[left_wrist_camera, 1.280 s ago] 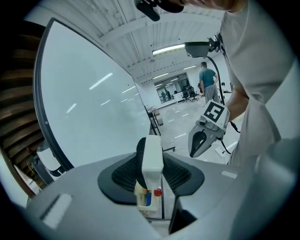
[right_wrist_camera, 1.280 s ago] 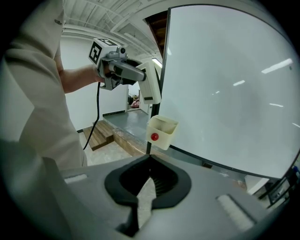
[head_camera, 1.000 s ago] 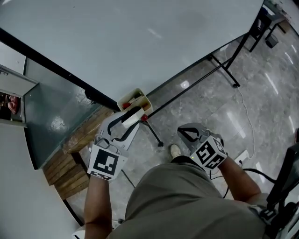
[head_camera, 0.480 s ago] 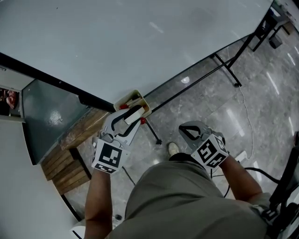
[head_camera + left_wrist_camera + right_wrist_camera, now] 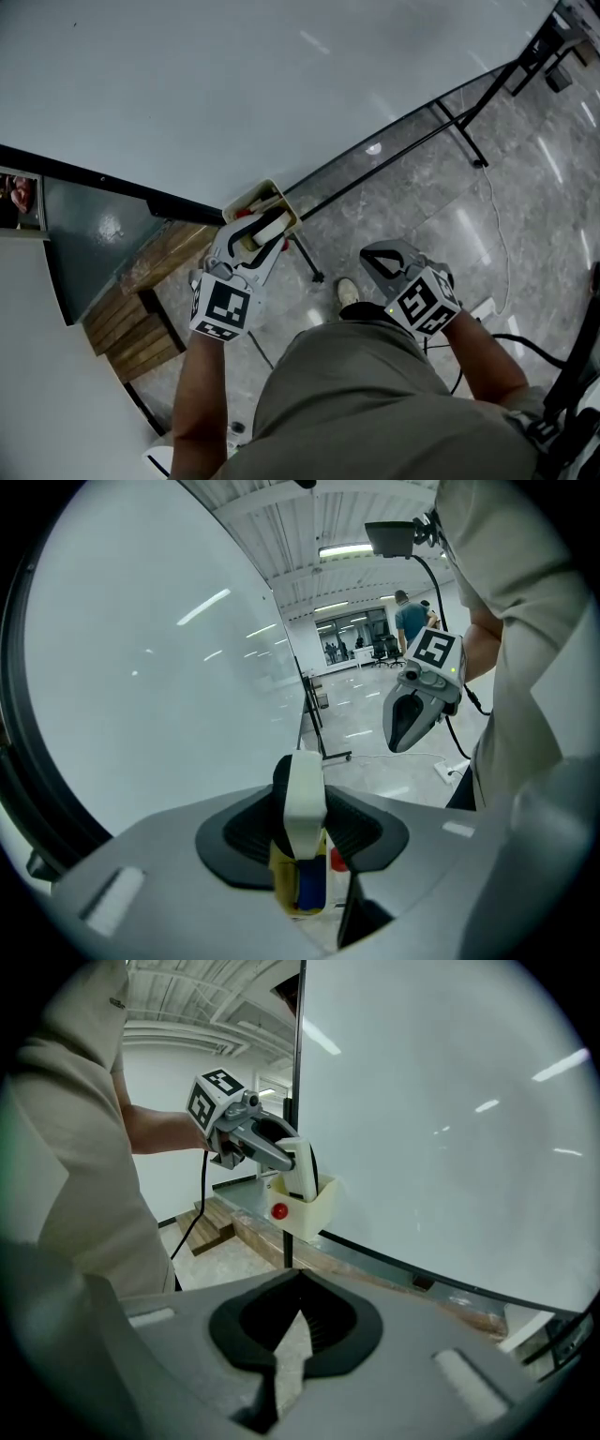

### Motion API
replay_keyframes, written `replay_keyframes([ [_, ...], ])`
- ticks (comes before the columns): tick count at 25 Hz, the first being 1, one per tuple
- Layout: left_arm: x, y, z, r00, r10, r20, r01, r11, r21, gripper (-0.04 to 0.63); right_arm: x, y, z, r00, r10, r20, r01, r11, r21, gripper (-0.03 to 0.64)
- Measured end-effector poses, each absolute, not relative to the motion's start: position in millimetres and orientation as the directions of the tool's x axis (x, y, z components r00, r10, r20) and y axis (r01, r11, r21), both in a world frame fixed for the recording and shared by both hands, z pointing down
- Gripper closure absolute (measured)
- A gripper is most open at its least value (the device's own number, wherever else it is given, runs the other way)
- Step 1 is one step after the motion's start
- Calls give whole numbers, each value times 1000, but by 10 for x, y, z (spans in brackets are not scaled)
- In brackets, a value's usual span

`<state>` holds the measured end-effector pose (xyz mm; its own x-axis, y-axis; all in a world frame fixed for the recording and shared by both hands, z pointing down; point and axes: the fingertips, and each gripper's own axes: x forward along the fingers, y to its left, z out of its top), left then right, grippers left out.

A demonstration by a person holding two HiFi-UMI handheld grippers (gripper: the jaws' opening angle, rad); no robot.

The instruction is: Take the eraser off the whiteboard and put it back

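My left gripper [image 5: 261, 229] is shut on a white eraser [image 5: 267, 228] and holds it over the cream holder box [image 5: 246, 200] on the lower edge of the whiteboard [image 5: 234, 84]. In the left gripper view the eraser [image 5: 305, 794] stands upright between the pads, above the box [image 5: 284, 892], which holds a blue item [image 5: 311, 883]. In the right gripper view the eraser [image 5: 302, 1177] dips into the box [image 5: 317, 1211], which has a red knob [image 5: 279, 1211] on its side. My right gripper [image 5: 377, 264] hangs shut and empty to the right, away from the board.
Wooden steps [image 5: 141, 328] lie on the floor below the board at left. The board's black stand legs [image 5: 459, 131] and a white cable [image 5: 497, 234] cross the grey tiled floor. The person's shoe [image 5: 349, 298] shows between the grippers.
The left gripper has carried the eraser down and forward to the holder box; before it was short of the box. The right gripper has barely shifted.
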<state>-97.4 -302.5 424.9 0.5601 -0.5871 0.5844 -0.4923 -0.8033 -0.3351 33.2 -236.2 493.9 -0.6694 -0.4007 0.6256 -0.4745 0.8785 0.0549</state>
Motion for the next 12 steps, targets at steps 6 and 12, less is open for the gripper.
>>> replay_keyframes([
  [6,-937,-3064,4392,549,-574,608,-480,-812,-333,437,372,-2412,5001,-668,-391,634,-478,878,38,615],
  [12,-925,-3075,4544,535,-564,629,-471,-817,-332,437,371,-2453,5064,-668,-383,638,-476,879,29,615],
])
